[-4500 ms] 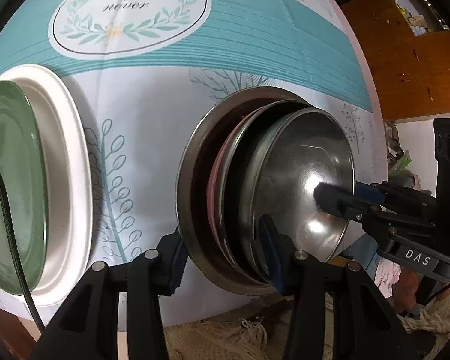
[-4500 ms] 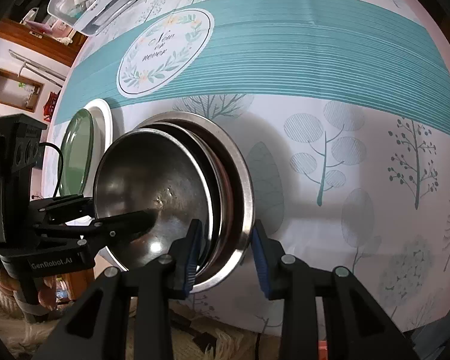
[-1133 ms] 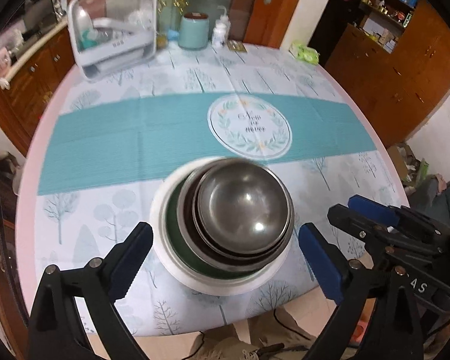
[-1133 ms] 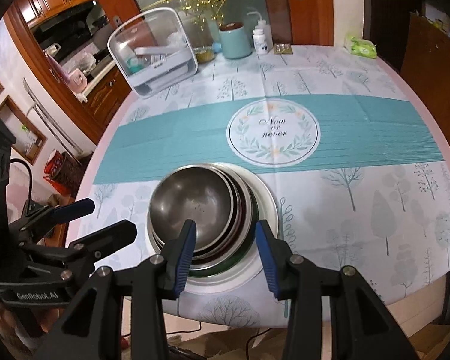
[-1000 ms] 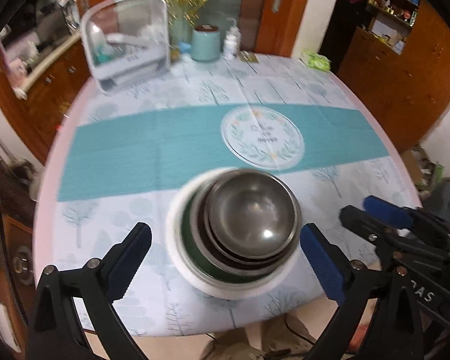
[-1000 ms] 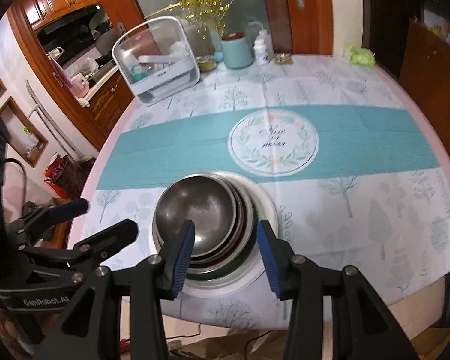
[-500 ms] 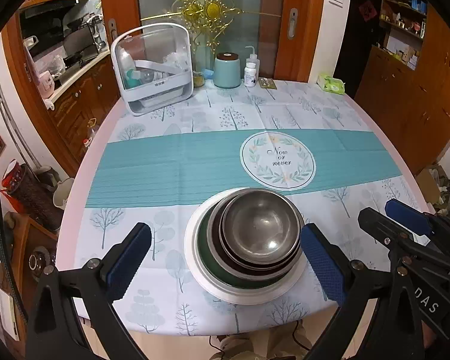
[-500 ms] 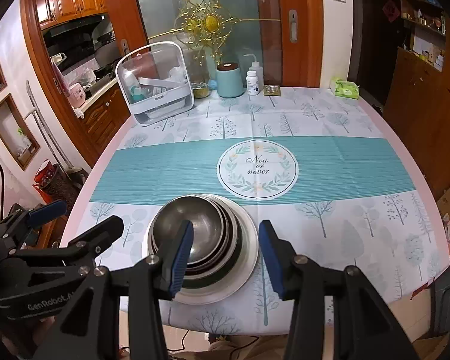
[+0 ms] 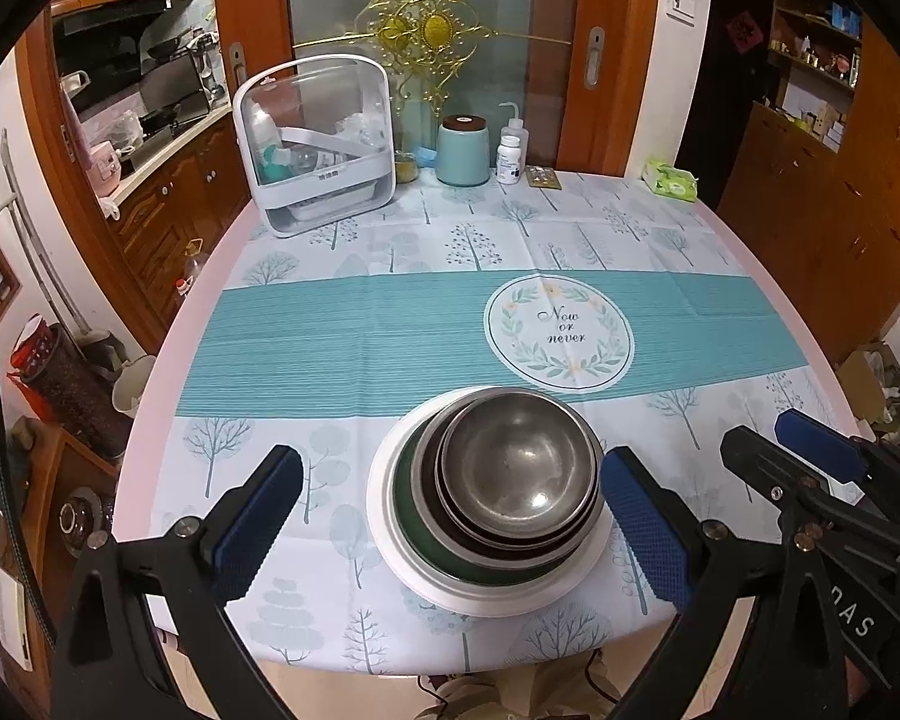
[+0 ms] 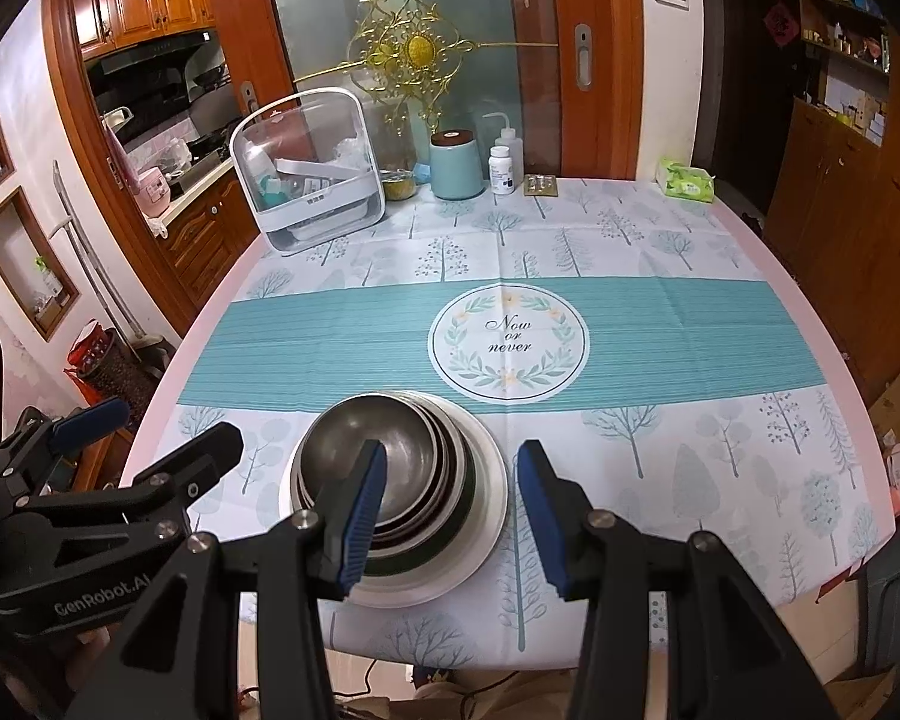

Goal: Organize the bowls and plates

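With bowls (image 9: 519,471) nested on plates (image 9: 390,531) at the table's (image 9: 342,630) near edge | stacking seems finished | left tongs (image 9: 450,510) wide, right tongs (image 10: 450,504) half-open, both empty | next: withdraw.

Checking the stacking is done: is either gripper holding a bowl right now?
No, the steel bowl sits nested atop the stack on the white plate, with both grippers' fingers clear.
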Demonstrator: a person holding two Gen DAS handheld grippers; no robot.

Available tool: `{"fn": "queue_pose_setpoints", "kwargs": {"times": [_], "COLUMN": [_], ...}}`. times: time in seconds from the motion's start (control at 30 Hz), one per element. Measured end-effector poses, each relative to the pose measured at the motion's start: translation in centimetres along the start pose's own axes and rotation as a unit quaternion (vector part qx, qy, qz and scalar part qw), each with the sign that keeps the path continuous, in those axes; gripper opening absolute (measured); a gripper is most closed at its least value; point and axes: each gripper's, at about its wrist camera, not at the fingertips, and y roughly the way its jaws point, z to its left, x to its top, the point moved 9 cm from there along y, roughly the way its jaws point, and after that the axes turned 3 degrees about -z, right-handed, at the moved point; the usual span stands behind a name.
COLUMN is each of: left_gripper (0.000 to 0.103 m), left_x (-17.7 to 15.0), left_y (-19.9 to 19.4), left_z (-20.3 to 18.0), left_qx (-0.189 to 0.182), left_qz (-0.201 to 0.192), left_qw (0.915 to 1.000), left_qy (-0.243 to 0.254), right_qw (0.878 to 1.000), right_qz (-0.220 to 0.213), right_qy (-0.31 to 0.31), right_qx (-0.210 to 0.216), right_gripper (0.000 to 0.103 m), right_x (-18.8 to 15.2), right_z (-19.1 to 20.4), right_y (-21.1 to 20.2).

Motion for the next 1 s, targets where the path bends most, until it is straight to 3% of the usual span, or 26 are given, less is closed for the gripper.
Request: {"fn": "queue_pose_setpoints", "kwargs": {"times": [1.0], "left_gripper": [0.099], "left_x": [0.19], "left_y": [0.01], "left_z": [0.09], "left_qx": [0.004], "left_qz": [0.005], "left_qw": [1.0000], "left_qy": [-0.003], "right_qw": [1.000], "right_qz": [0.005], "right_qy": [0.000], "right_qx": [0.000], "right_gripper": [0.046], "right_x": [0.15], "right_z": [-0.13], "right_y": [0.14]}}
